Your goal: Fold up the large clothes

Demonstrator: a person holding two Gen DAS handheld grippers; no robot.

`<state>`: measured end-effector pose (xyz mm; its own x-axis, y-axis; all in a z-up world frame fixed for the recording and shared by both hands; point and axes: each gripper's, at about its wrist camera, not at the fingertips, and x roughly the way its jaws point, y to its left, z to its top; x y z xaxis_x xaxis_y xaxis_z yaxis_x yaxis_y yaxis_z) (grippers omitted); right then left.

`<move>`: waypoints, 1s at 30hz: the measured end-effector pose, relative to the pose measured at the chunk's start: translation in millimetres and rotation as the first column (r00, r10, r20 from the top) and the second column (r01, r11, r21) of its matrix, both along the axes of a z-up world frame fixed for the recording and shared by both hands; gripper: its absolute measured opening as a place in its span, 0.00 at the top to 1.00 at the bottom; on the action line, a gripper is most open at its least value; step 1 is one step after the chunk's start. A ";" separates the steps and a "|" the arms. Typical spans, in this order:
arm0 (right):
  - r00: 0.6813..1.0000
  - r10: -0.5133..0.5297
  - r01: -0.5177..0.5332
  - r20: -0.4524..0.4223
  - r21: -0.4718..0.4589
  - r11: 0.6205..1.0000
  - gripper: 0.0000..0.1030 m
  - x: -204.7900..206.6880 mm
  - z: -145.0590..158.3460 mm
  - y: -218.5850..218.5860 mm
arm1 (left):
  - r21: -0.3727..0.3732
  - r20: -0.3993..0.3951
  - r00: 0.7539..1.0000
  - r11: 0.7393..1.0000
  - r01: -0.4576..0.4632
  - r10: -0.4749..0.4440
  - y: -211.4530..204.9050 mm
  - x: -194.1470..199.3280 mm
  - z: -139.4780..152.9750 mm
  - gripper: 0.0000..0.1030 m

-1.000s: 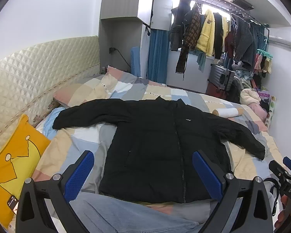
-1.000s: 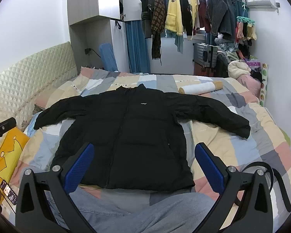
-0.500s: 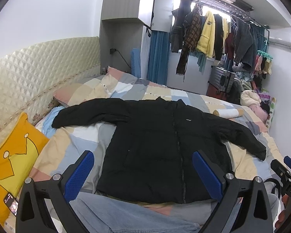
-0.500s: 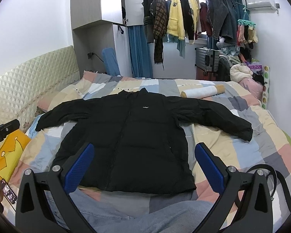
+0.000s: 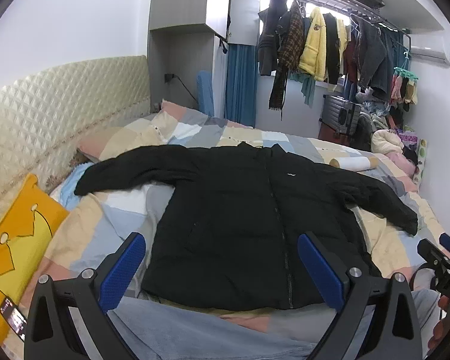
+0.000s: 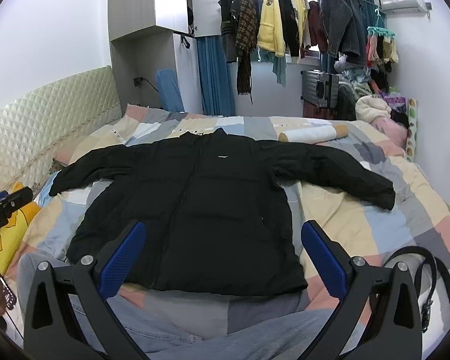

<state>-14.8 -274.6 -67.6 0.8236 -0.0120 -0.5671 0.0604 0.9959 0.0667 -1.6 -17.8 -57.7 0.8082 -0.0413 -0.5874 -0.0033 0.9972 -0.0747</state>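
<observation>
I see the black puffer jacket spread flat at frame centre on the bed. Left gripper and right gripper are both spread, empty. I judge it bulky, soft, springy; grasp each sleeve cuff first.

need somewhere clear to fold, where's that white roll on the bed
The white roll lies on the quilt at the bed's far right, just beyond the black jacket and its right sleeve.

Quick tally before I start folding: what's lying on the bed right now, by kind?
Black jacket: 1
White roll: 1
Yellow cushion: 1
Phone: 1
Black belt: 1
Total: 5
</observation>
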 end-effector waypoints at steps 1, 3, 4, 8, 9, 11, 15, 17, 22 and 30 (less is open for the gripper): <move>1.000 -0.001 0.001 0.000 0.003 1.000 0.00 -0.8 -0.5 -0.4 | -0.001 -0.003 1.000 1.000 0.004 -0.004 0.2 0.7 -0.7 0.01; 1.000 -0.004 0.004 0.002 -0.001 1.000 0.00 -1.3 1.8 0.4 | 0.005 -0.009 1.000 1.000 0.009 -0.009 -1.9 1.8 -1.5 0.01; 1.000 -0.006 0.006 0.005 -0.004 1.000 0.00 -1.7 2.4 -0.4 | 0.005 -0.009 1.000 1.000 0.011 -0.011 -2.3 2.5 -1.3 0.01; 1.000 -0.024 0.024 0.015 0.003 1.000 0.00 -2.9 3.6 -5.2 | 0.003 -0.001 1.000 1.000 0.014 -0.013 -4.3 1.5 -0.6 0.01; 1.000 -0.028 0.028 0.014 0.008 1.000 0.00 -3.1 2.9 -6.8 | 0.002 0.000 1.000 1.000 0.013 -0.013 -5.1 1.4 -0.6 0.01; 0.999 -0.032 0.032 0.009 0.012 0.999 0.00 -2.9 1.7 -9.0 | 0.000 -0.002 1.000 1.000 0.015 -0.015 -5.6 0.6 -0.5 0.01; 0.999 -0.037 0.037 0.006 0.008 0.999 0.00 -5.5 1.2 -13.1 | 0.002 0.003 1.000 1.000 0.013 -0.013 -7.0 0.2 1.3 0.01; 0.999 -0.042 0.041 0.010 0.008 0.999 0.00 -6.0 1.1 -15.4 | -0.004 0.006 1.000 1.000 0.011 -0.011 -5.9 1.8 2.4 0.01; 0.998 -0.047 0.046 0.030 0.027 0.999 0.00 -3.7 6.0 -28.4 | -0.001 0.043 0.999 1.000 0.022 -0.022 -15.4 9.8 15.9 0.01; 0.993 -0.079 0.079 0.090 -0.001 0.997 0.00 24.0 32.6 -55.9 | -0.040 0.141 0.989 0.998 0.054 -0.048 -22.5 42.3 60.8 0.01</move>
<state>9.2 -330.6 -35.0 0.8675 -0.0818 -0.4907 0.1332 0.9886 0.0705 40.7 -40.3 3.2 0.8786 -0.1077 -0.4653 0.0610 0.9916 -0.1144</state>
